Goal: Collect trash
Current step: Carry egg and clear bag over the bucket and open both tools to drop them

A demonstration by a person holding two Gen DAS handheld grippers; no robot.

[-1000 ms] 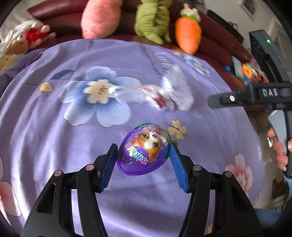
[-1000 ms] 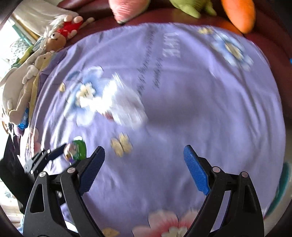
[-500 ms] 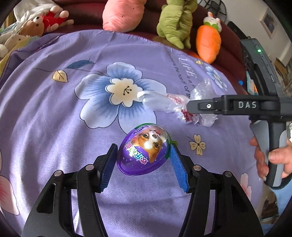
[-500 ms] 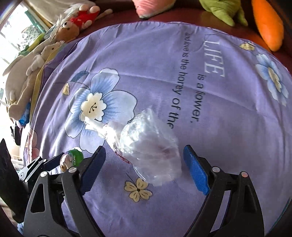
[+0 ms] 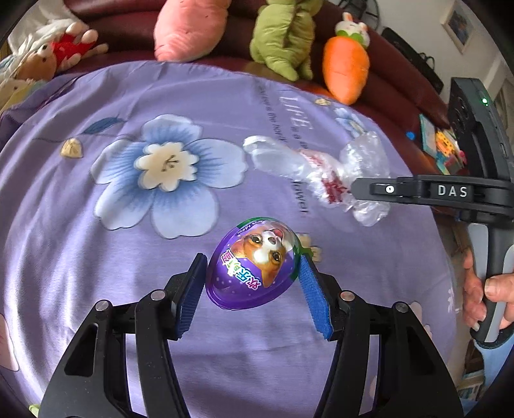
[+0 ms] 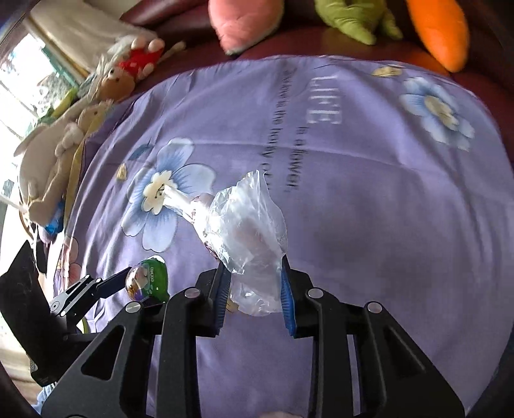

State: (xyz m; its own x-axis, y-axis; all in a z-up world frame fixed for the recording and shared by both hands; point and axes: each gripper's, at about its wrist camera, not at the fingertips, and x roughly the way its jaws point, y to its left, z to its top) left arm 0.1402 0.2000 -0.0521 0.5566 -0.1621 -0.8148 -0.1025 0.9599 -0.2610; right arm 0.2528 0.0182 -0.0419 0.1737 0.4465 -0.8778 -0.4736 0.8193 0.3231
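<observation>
A purple toy-egg package (image 5: pixel 257 257) with a puppy picture sits between the blue pads of my left gripper (image 5: pixel 252 262), which is shut on it above the purple flowered cloth (image 5: pixel 96 241). The right wrist view shows the same egg (image 6: pixel 149 278) at lower left. A crumpled clear plastic bag (image 6: pixel 244 222) lies on the cloth, its near end between the pads of my right gripper (image 6: pixel 253 267). Those jaws are closing and both pads touch the bag. In the left wrist view the bag (image 5: pixel 308 167) stretches leftward from the right gripper's tip (image 5: pixel 353 189).
Plush toys line the dark red sofa behind the cloth: a pink one (image 5: pixel 189 29), a green one (image 5: pixel 282 35), an orange carrot (image 5: pixel 345 70) and a bear (image 5: pixel 48 58). Colourful books (image 5: pixel 440 148) lie at the right. A person's hand (image 5: pixel 488 289) grips the right handle.
The right gripper's jaws went from wide apart to narrow, closing around the plastic bag after moving over it. The left gripper kept the egg throughout.
</observation>
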